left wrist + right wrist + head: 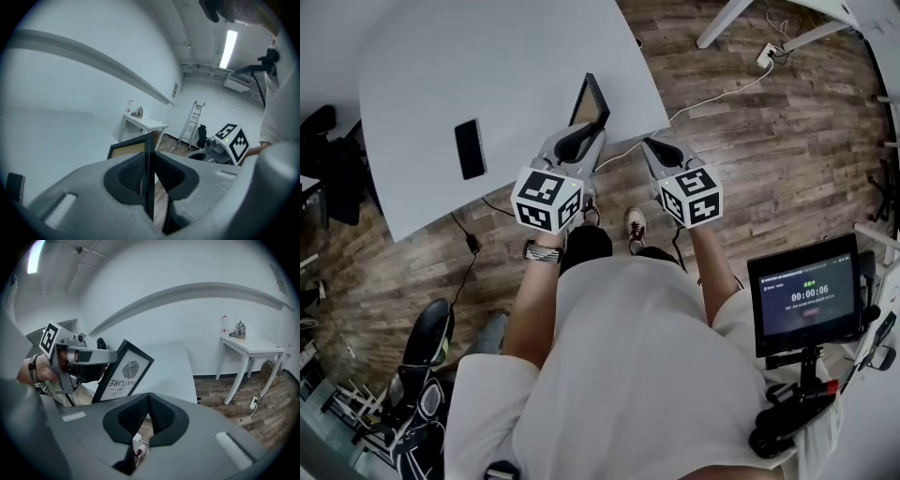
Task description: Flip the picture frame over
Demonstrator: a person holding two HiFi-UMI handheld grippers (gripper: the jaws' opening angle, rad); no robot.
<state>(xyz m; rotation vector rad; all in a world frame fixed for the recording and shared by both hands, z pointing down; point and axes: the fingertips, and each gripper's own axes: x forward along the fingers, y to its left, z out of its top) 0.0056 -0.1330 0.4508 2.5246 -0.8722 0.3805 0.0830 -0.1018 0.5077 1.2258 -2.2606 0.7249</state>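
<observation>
Picture frame [589, 101] – black-edged, standing on edge – is pinched in the left gripper [581, 131], whose two pads press on either side of its thin rim. In the left gripper view the frame [126, 150] runs straight ahead out of the jaws, edge-on, with a tan panel showing just to the left of them. Seen from the right gripper view, the frame [124, 373] is ahead and to the left of that gripper's jaws, tilted, with its white printed face turned toward them; the words "OF NATURE" and a dark oval motif can be read on it.

The right gripper [652, 145] holds nothing: its jaws [149, 404] are pressed together, and only wood floor [750, 141] and the person's shoes [635, 225] show below them. It is just beside the left gripper [149, 161], apart from the frame.

Beyond both sets of jaws lies the grey table [487, 56]; the frame is above its near edge, though whether its lower side touches the top cannot be told. A black phone [470, 148] lies flat on the table, well to the left of the left jaws.
</observation>
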